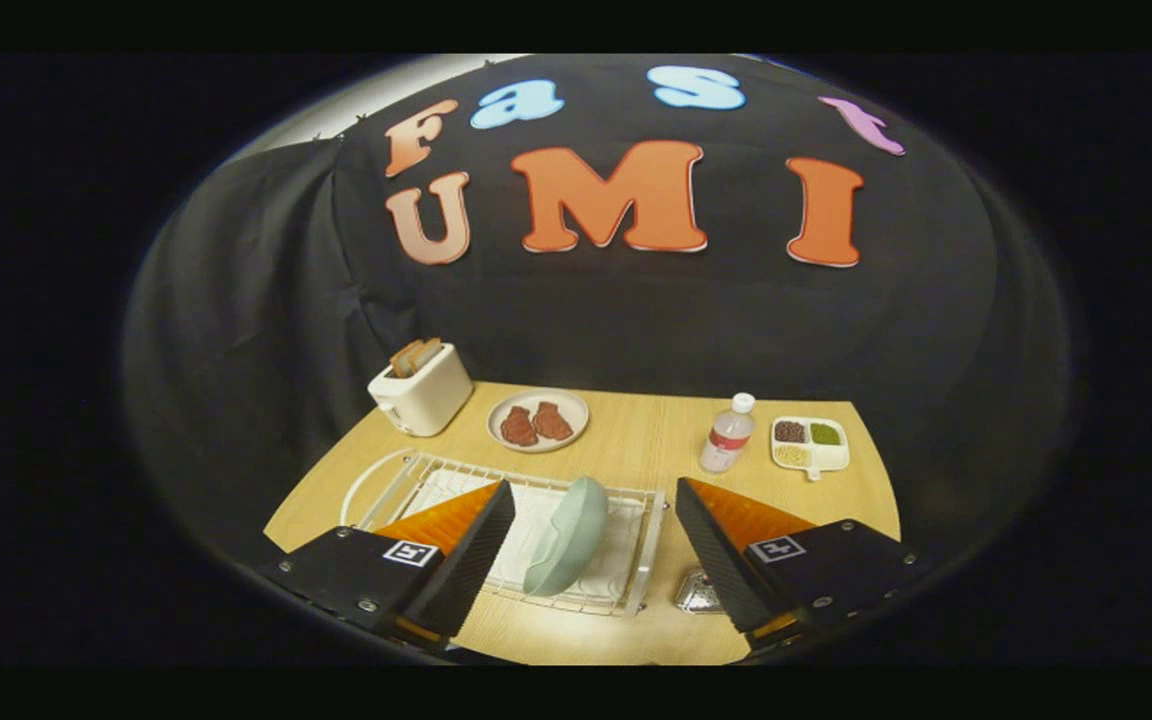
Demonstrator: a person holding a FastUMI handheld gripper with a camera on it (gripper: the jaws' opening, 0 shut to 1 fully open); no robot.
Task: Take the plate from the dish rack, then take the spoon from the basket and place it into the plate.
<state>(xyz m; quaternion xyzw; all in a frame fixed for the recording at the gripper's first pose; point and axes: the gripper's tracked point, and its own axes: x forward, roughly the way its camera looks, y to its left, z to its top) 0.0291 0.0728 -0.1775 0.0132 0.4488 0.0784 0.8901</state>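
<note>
- No brand or wording could be read on any object on the table (636, 440); the bottle's (728, 434) red band was too small to make out, and each gripper finger carried a small square black-and-white marker with no legible text.
- The gripper (594, 530) hung above the near edge of the wooden table with its fingers spread wide apart, gripping nothing.
- The plate (568, 535) was a pale grey-green dish with a smooth matte look, standing on its edge in the dish rack (626, 590), tilted slightly and seen mostly from the side.
- The plate sat in the gap between the two fingers, just ahead of them and touching neither.
- The dish rack was a pale wire frame with a white mat or tray under it, lying flat on the near part of the table, with a curved handle at its far left end.
- A shiny metallic object (698, 592) lay on the table just beside the rack's right end, partly hidden by the right finger; what it was could not be told.
- Beyond the rack, a white toaster (422, 392) held slices of bread, and next to it stood a round plate of two reddish-brown pieces (538, 421).
- Farther right, the clear bottle with a white cap stood just beside a white divided tray (810, 443) holding dark brown, green and pale yellow contents.
</note>
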